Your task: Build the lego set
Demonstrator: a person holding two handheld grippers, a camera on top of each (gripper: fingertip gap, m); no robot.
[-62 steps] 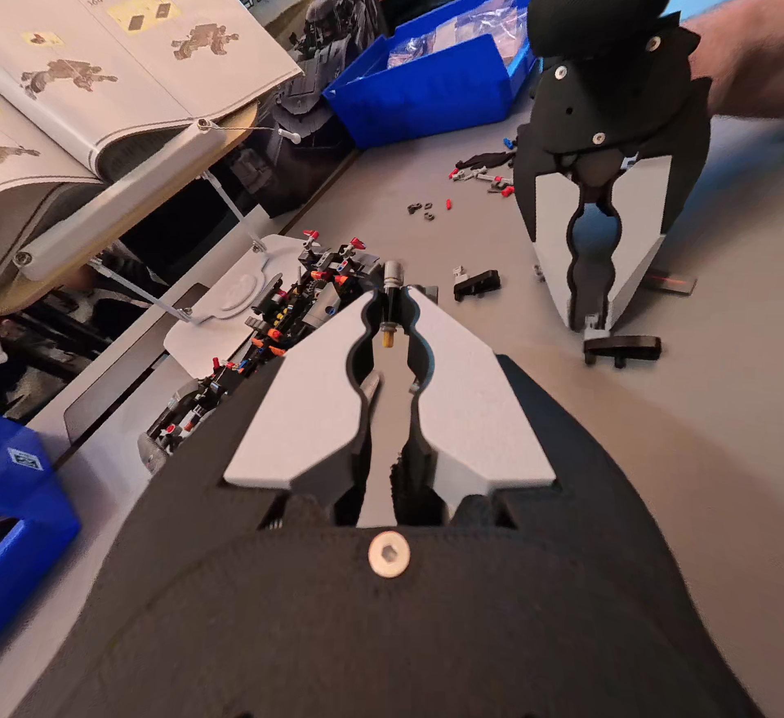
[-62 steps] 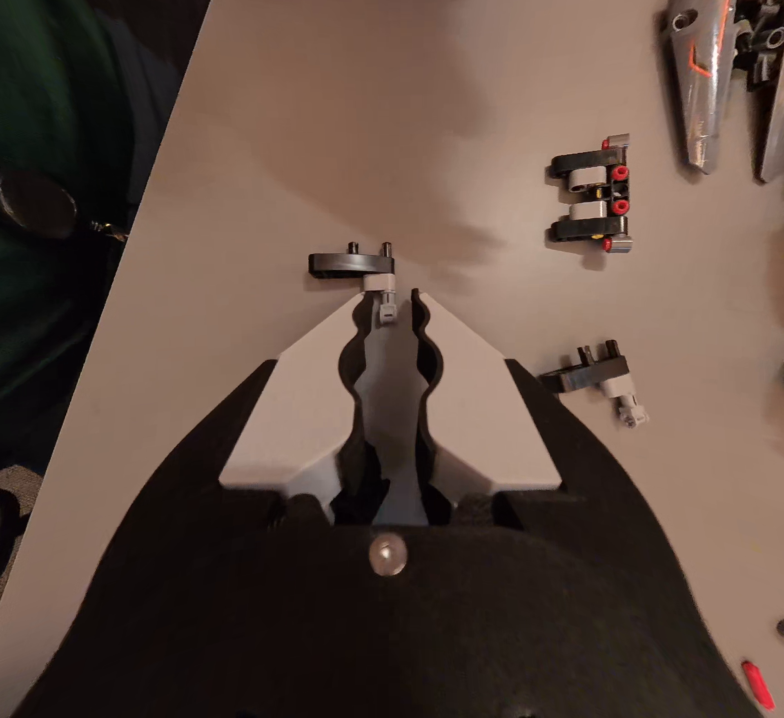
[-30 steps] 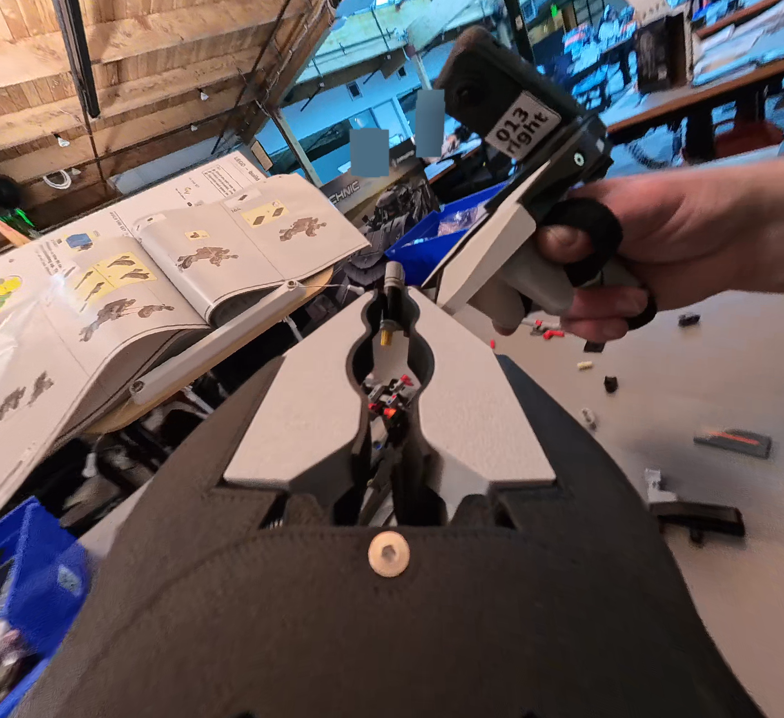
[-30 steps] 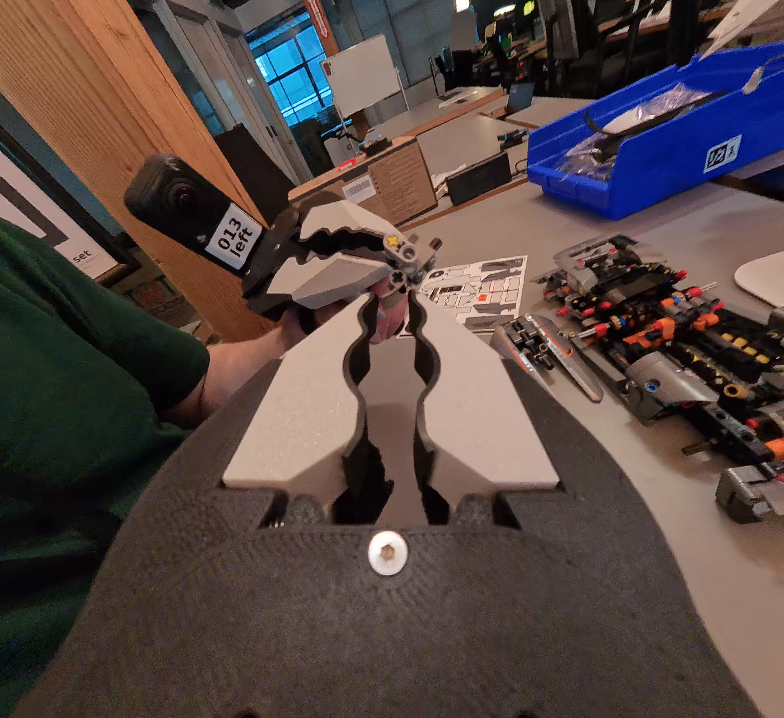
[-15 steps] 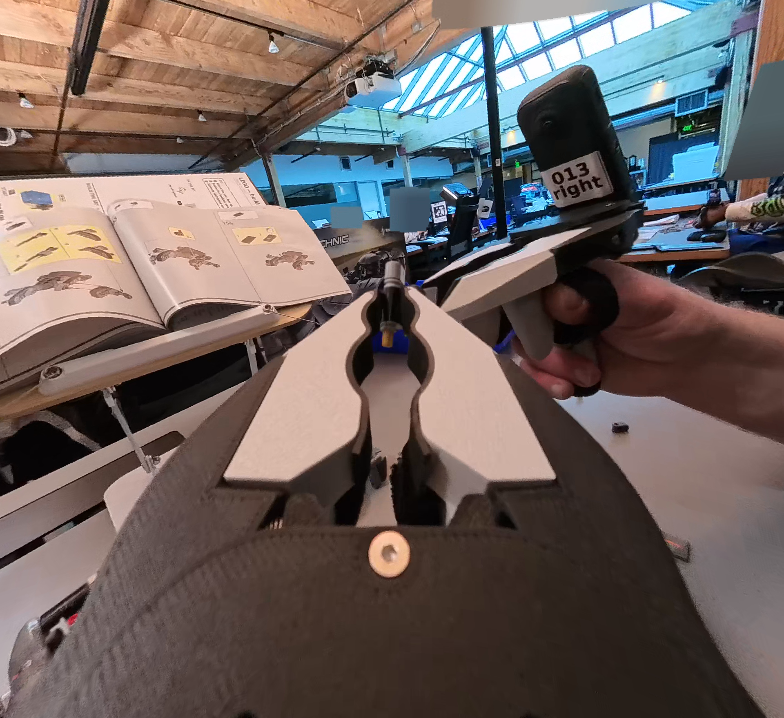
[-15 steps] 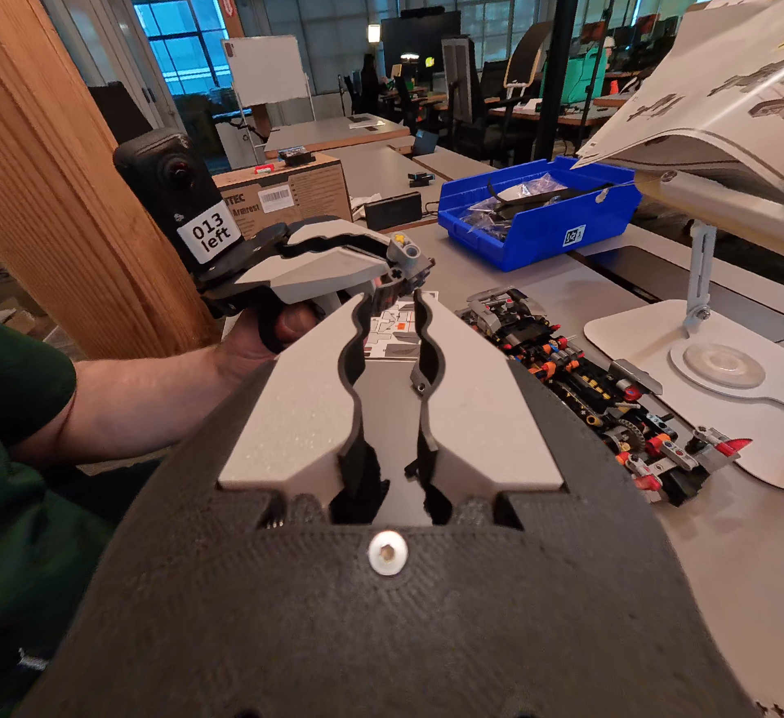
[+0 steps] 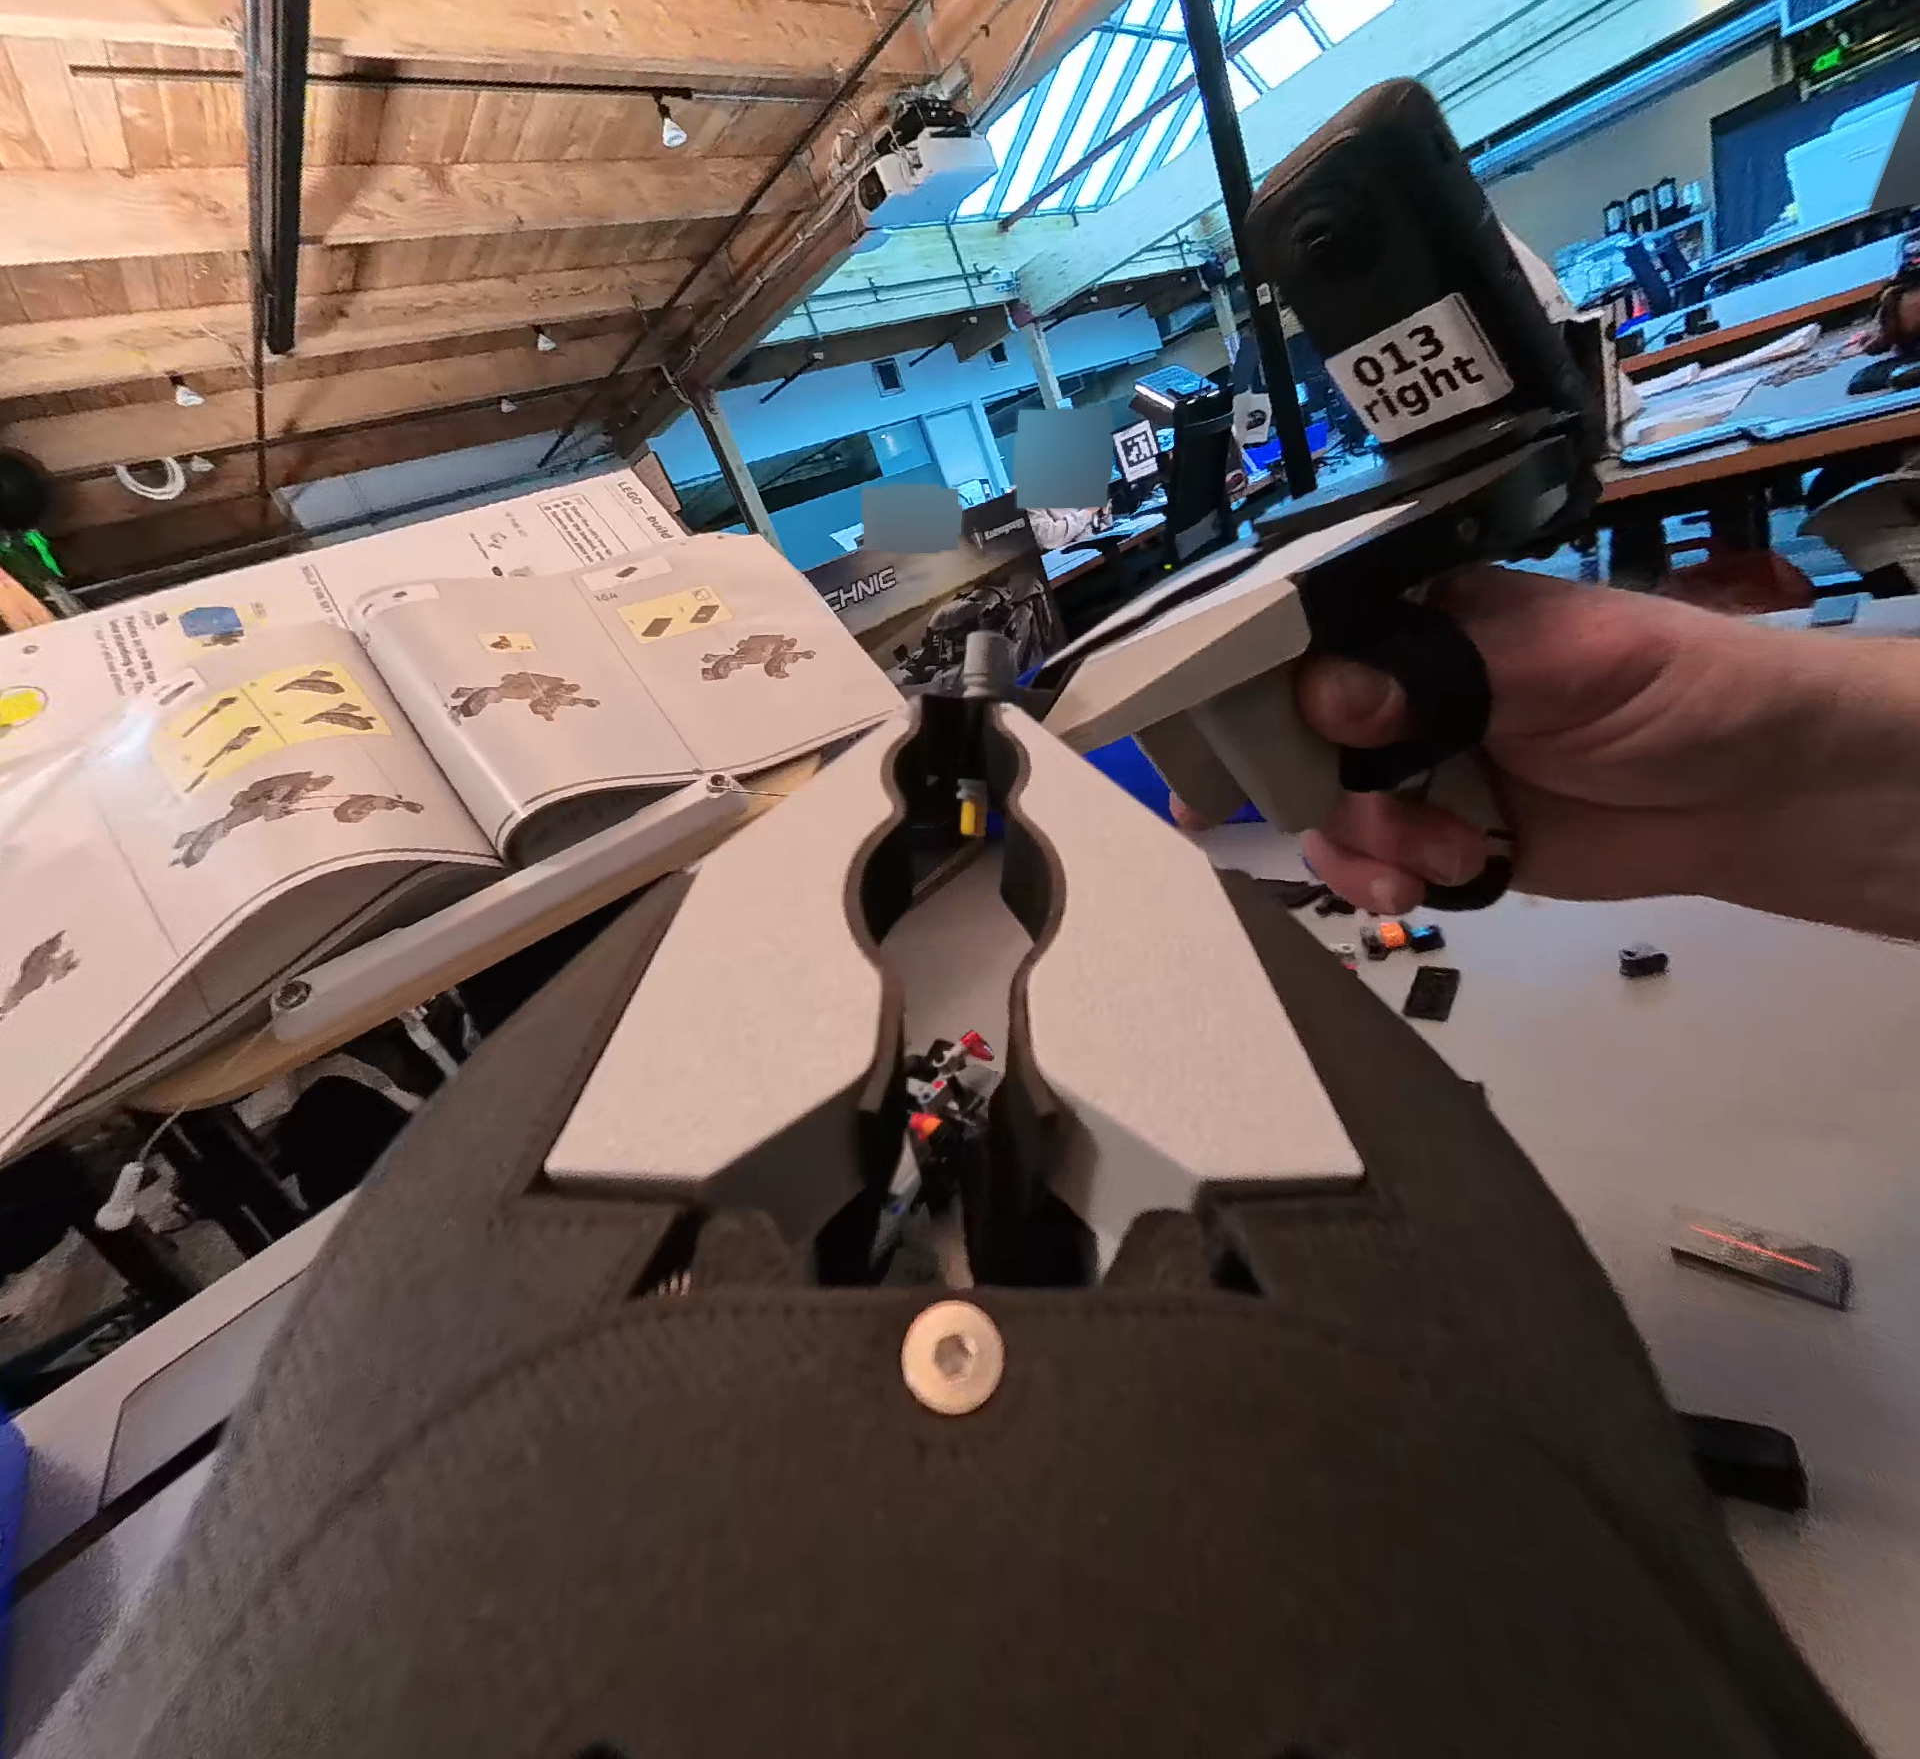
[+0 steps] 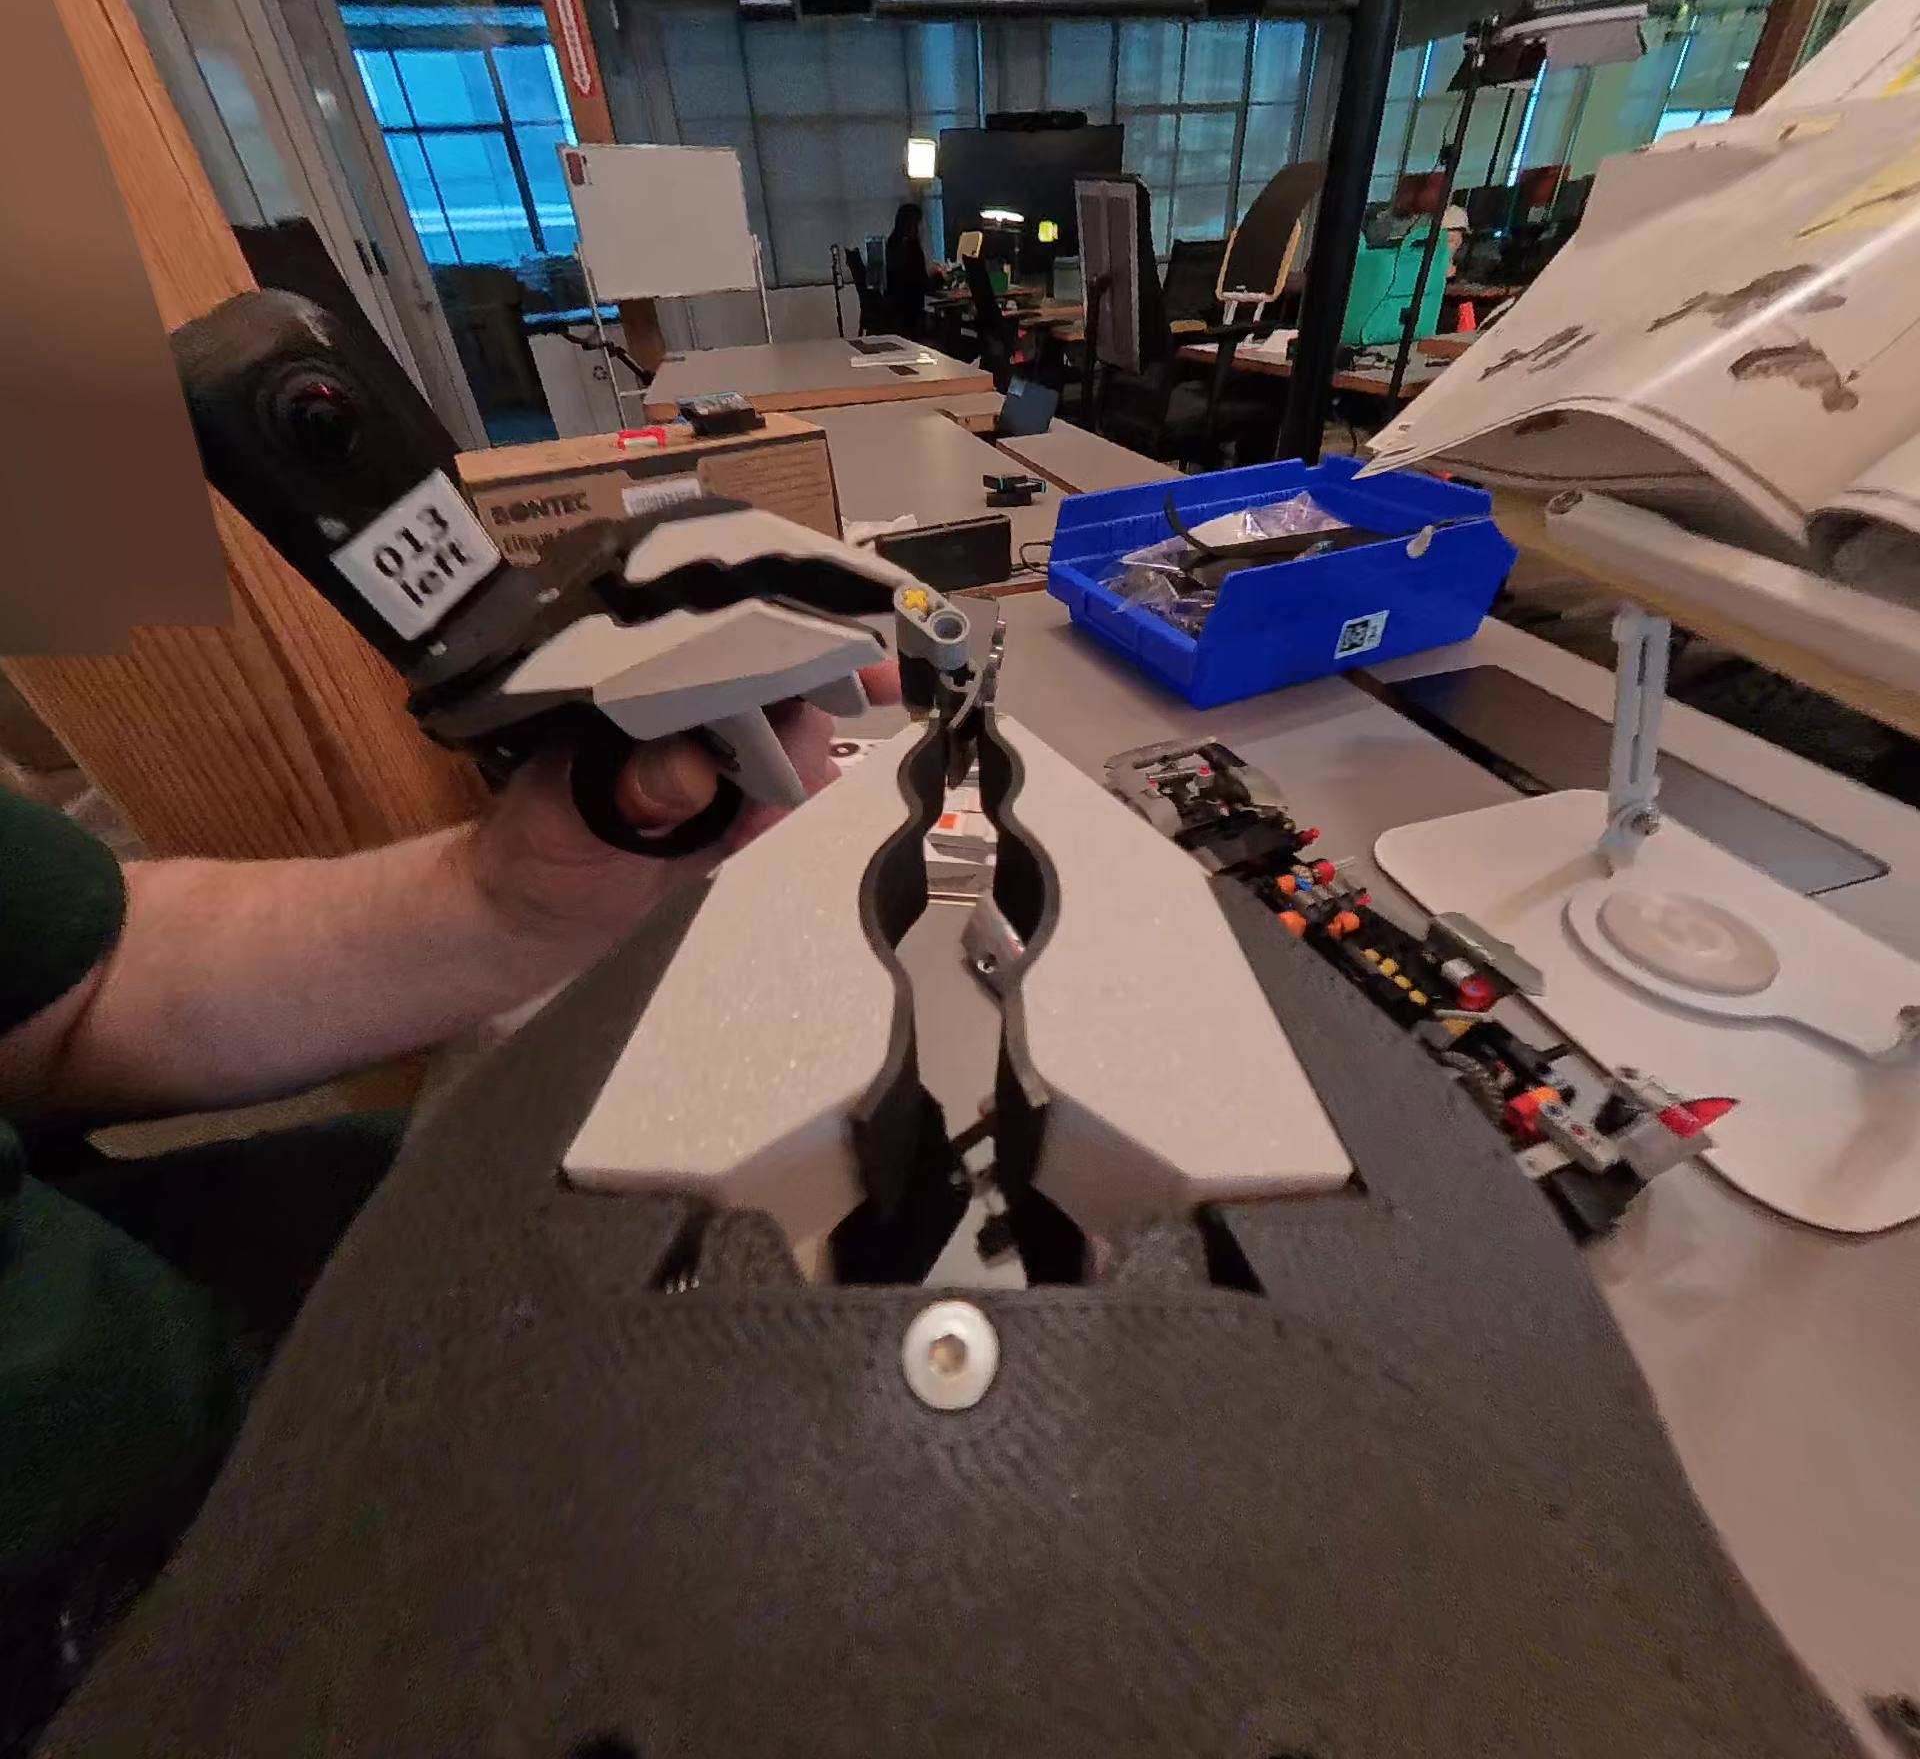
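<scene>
Both grippers are up off the table, tips meeting in mid-air. My left gripper (image 7: 961, 722) is clamped on a small grey-and-black lego piece (image 7: 977, 670) with a yellow pin. My right gripper (image 8: 961, 722) is closed on a black piece (image 8: 961, 733), touching the grey one. Partly built model (image 8: 1382, 951) lies on the table (image 8: 1299, 753), beside the book-stand base (image 8: 1662, 961).

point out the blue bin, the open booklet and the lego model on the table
blue bin (image 8: 1288, 618): right wrist view, front wall
open booklet (image 7: 436, 722): left wrist view, right-hand page
lego model (image 8: 1382, 961): right wrist view, middle
</scene>
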